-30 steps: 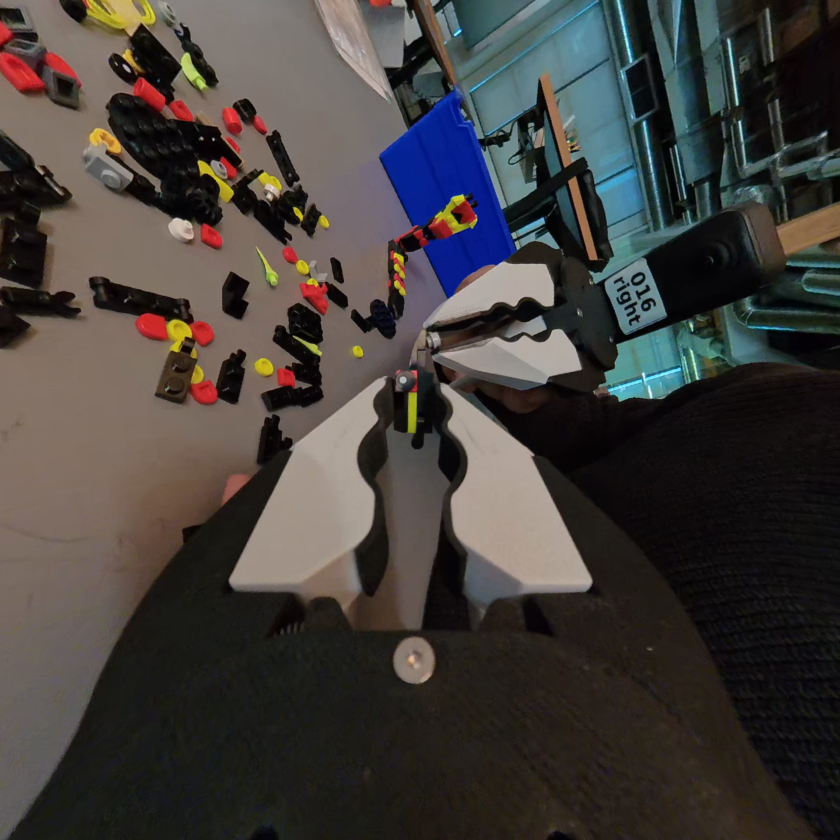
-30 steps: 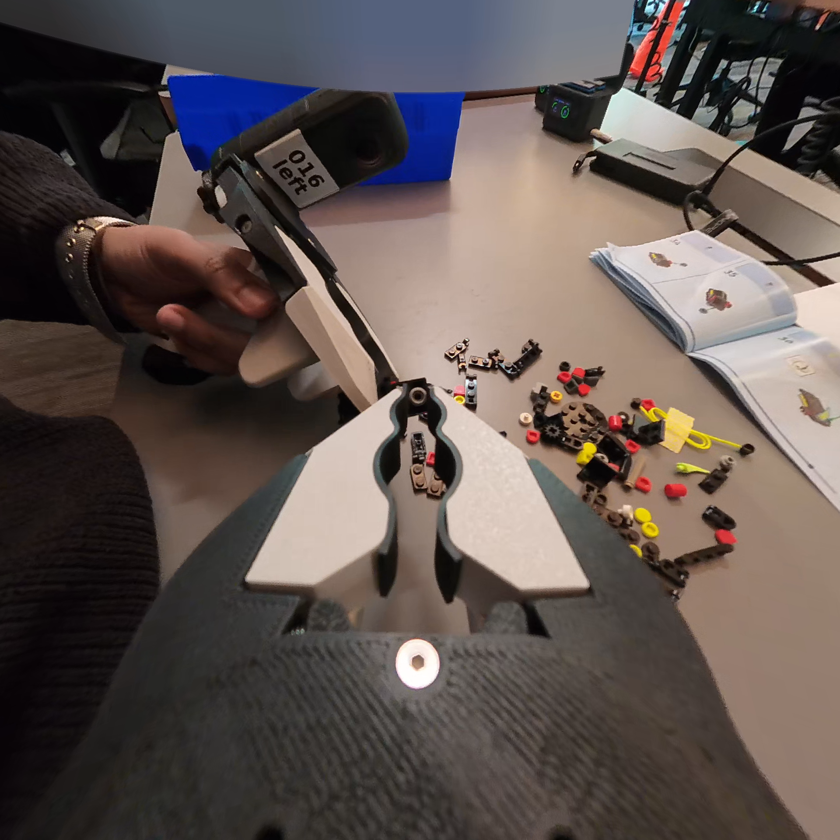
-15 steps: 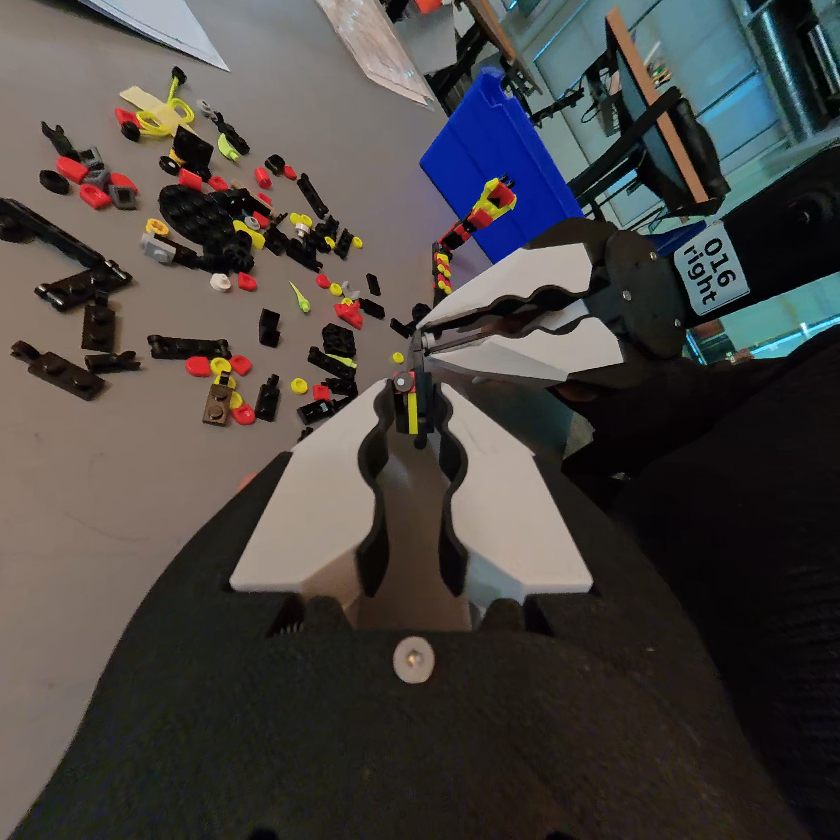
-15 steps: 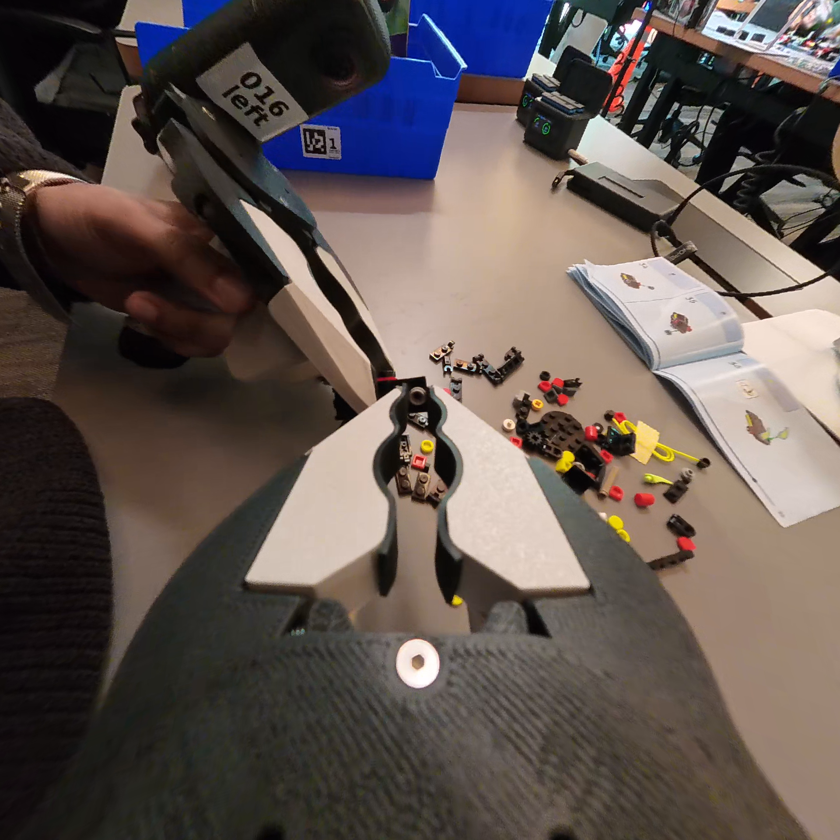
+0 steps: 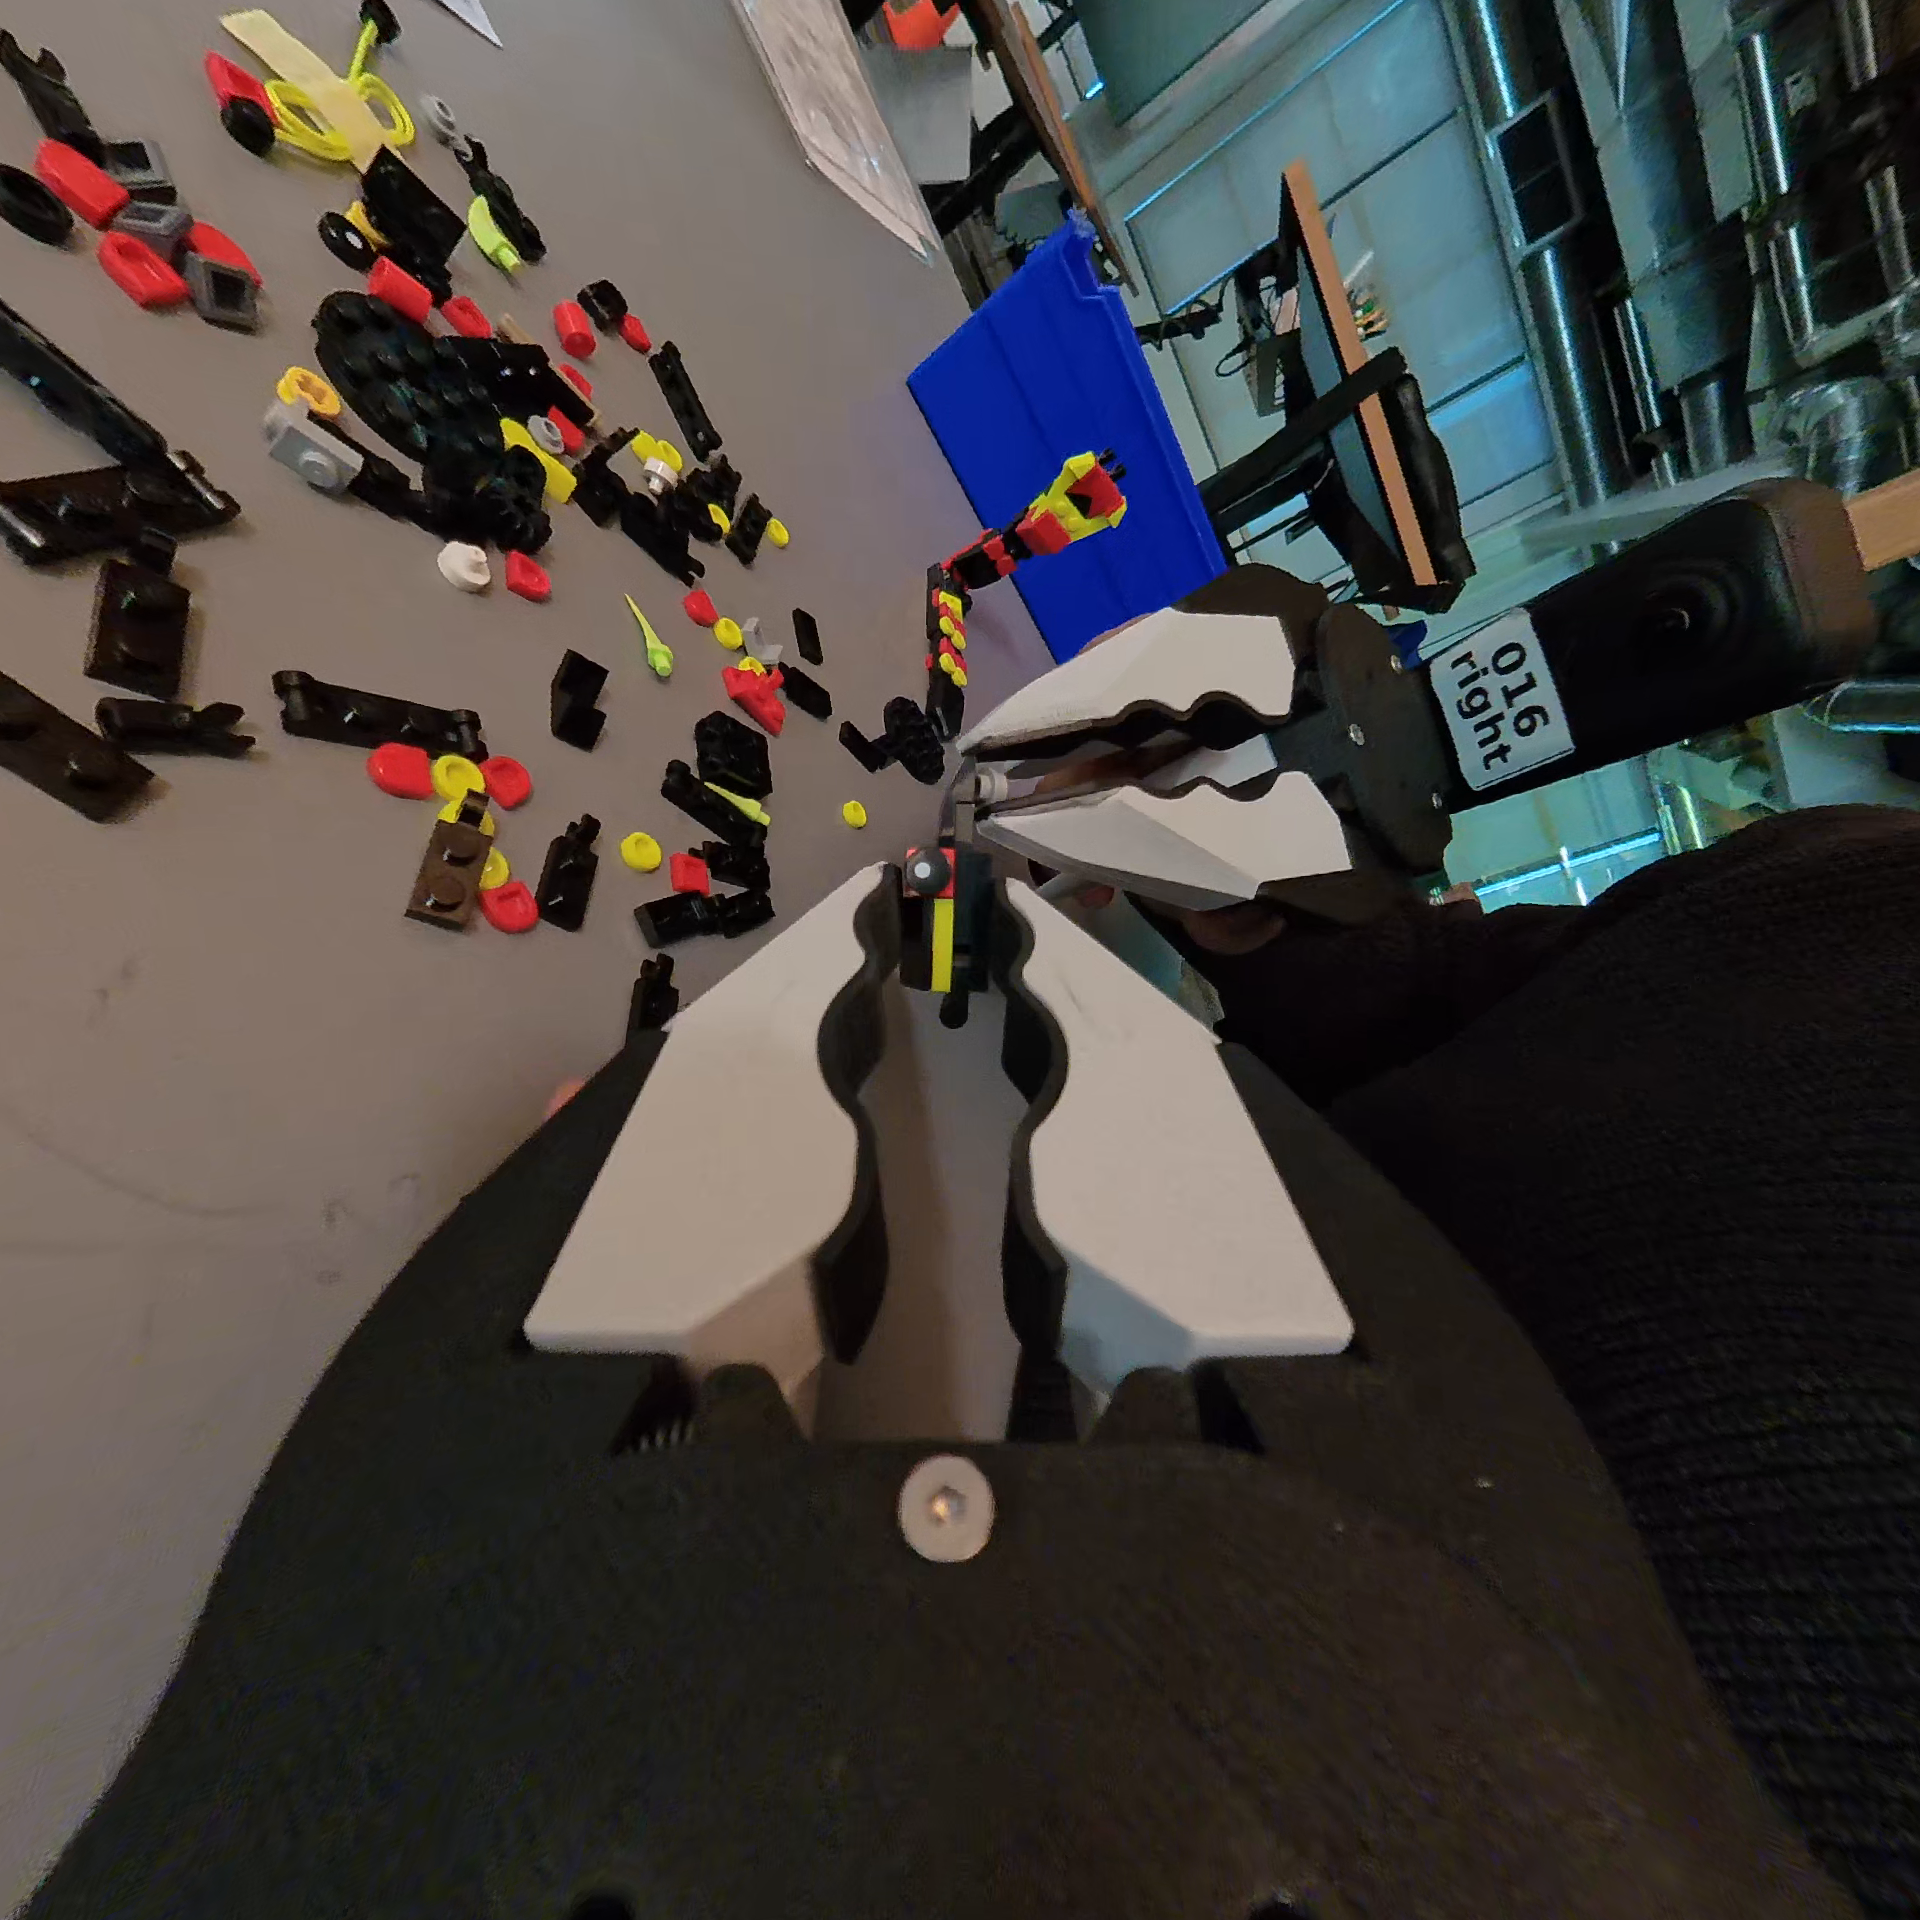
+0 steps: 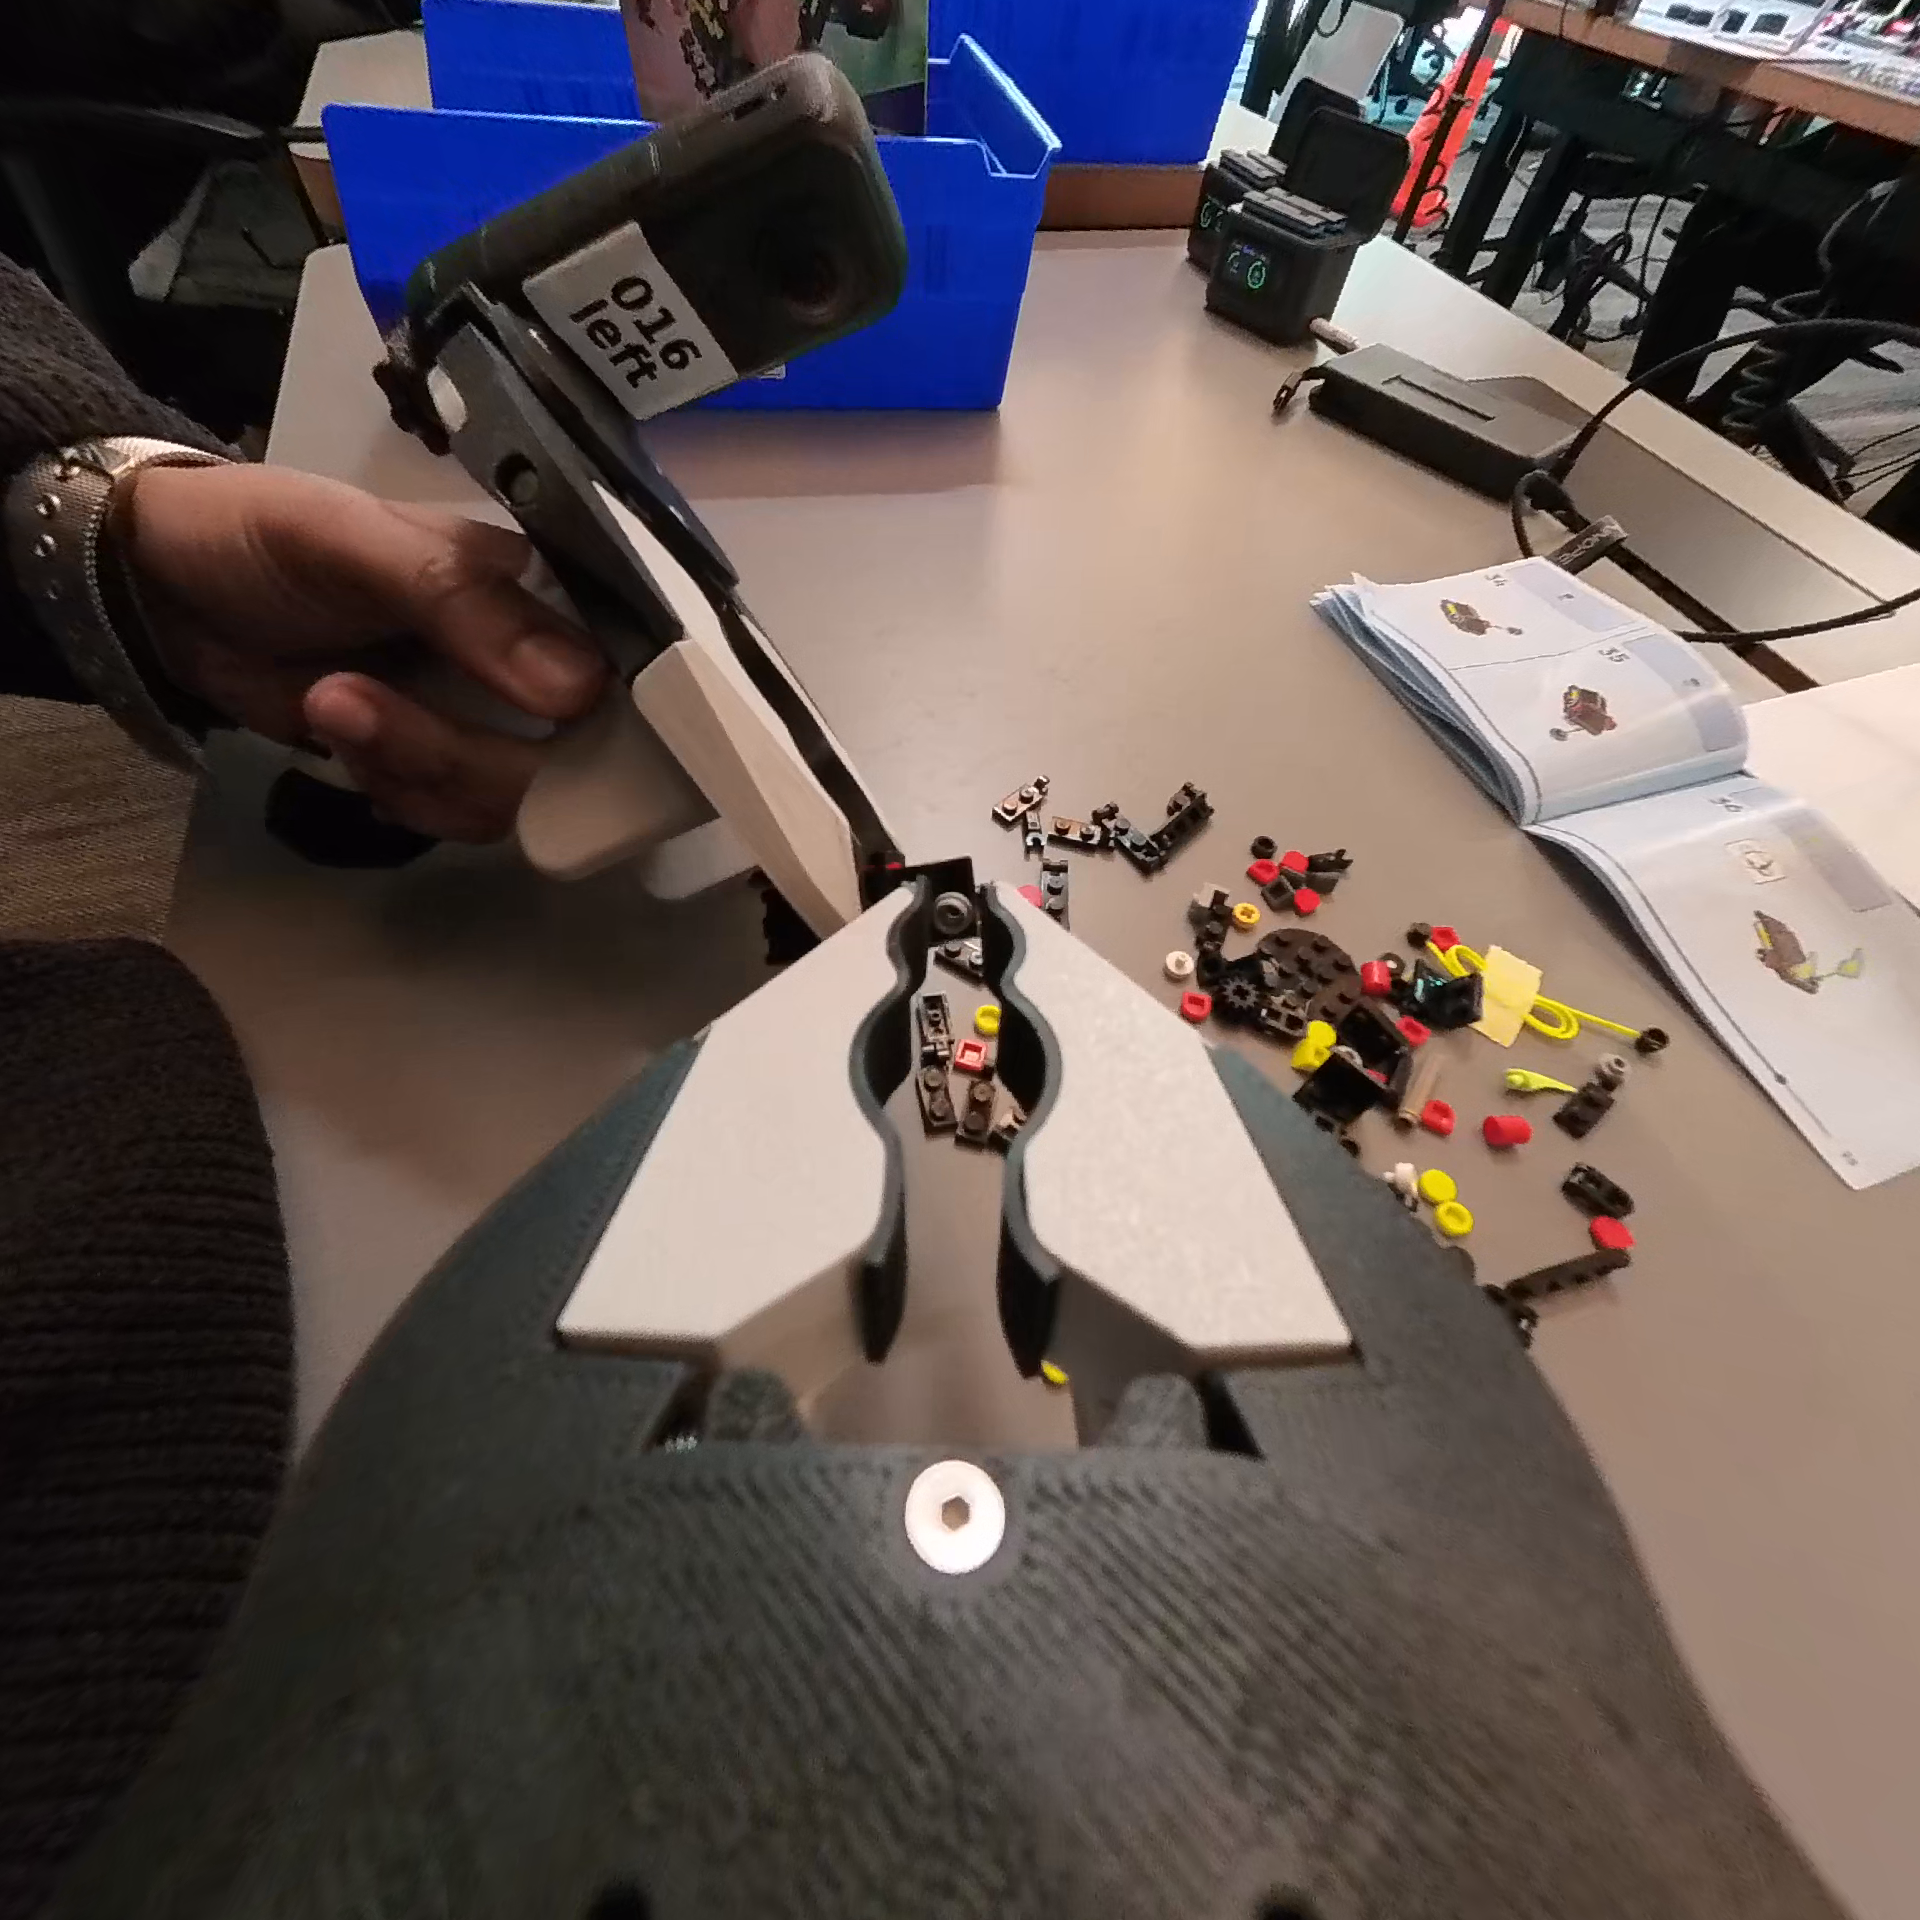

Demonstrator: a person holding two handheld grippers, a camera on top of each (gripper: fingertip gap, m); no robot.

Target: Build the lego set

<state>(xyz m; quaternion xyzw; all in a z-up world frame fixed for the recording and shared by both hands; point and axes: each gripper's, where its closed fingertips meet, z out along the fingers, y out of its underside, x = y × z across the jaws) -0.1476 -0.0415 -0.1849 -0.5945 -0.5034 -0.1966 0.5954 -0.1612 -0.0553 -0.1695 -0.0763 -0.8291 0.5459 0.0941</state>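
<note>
My left gripper [image 5: 943, 914] is shut on a small black, yellow and red lego sub-assembly [image 5: 940, 925], held above the grey table. My right gripper [image 6: 951, 914] is shut on a small grey round-holed piece [image 6: 953, 914]; in the left wrist view the right gripper [image 5: 971, 795] has that piece [image 5: 971, 800] pressed against the top of the sub-assembly. In the right wrist view the left gripper [image 6: 878, 862] comes in from the upper left, tips touching mine. Loose black, red and yellow lego pieces [image 6: 1340, 997] lie on the table [image 6: 1039, 623].
An open instruction booklet [image 6: 1621, 769] lies at the right. Blue bins [image 6: 935, 208] stand at the table's far edge. A black, red and yellow lego arm [image 5: 1029, 540] stands near the bin. Chargers and a cable [image 6: 1455, 395] lie far right. A hand [image 6: 343, 644] holds the left gripper. The grippers are tip to tip, or close to it.
Both grippers have stayed tip to tip, shut on their pieces, while tilting and lifting slightly; the view of the table shifted. The grey piece stays against the sub-assembly.
</note>
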